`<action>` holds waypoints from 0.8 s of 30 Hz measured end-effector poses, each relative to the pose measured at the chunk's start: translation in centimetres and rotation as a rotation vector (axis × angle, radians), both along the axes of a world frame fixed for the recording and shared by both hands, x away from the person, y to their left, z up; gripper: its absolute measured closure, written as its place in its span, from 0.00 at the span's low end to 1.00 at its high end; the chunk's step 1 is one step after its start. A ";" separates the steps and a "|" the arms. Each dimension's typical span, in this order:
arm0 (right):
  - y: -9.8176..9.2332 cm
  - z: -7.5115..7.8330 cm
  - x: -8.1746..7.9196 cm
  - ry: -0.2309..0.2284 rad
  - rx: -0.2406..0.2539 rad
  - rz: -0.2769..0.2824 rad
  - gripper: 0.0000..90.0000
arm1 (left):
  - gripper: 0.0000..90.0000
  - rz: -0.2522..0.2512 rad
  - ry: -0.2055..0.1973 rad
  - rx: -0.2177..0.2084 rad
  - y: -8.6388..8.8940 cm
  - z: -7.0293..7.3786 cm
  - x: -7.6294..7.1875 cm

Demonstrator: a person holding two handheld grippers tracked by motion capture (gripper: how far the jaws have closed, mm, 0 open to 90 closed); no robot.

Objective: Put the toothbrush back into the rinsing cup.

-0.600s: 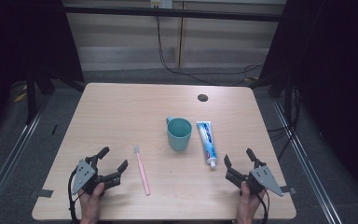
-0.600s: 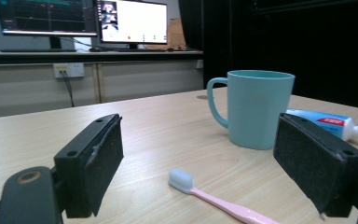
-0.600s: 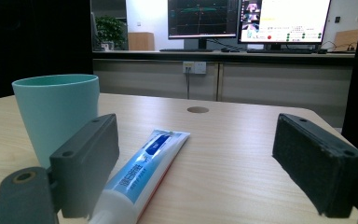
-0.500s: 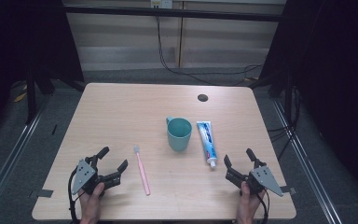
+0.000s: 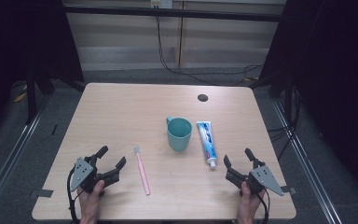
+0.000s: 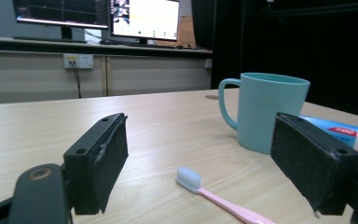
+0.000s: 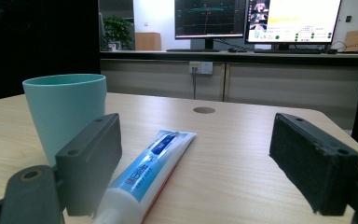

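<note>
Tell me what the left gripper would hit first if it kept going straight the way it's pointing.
Probably the pink toothbrush: it lies on the table just ahead of the open left gripper. The teal cup stands farther back, right of that line.

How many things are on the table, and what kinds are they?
Cup: 1
Toothpaste: 1
Toothbrush: 1
Total: 3
</note>
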State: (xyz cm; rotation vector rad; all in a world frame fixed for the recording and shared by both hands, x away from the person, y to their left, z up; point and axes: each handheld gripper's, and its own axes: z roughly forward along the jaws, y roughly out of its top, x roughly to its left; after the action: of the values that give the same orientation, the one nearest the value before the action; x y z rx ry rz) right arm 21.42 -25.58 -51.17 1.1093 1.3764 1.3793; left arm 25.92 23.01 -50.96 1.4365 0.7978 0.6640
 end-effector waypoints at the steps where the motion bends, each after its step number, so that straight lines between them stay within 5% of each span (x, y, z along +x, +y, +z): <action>1: 0.0 0.0 0.0 0.000 0.000 0.000 0.18 | 0.21 0.000 0.000 0.000 0.0 0.0 0.0; 7: 0.0 0.0 0.0 0.001 0.001 -0.008 0.17 | 0.23 -0.015 0.078 0.007 0.2 0.2 0.3; 20: 0.1 0.0 0.0 0.000 0.001 -0.010 0.16 | 0.25 -0.075 0.172 0.033 0.4 2.4 0.0; 24: 0.1 0.0 0.0 0.000 0.001 -0.015 0.16 | 0.29 -0.110 0.211 0.075 -0.2 2.7 0.2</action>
State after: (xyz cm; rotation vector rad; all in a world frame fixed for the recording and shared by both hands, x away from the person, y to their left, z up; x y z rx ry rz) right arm 21.40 -25.51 -51.17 1.1183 1.3647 1.3690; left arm 26.14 22.76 -48.29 1.6252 0.8572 0.4677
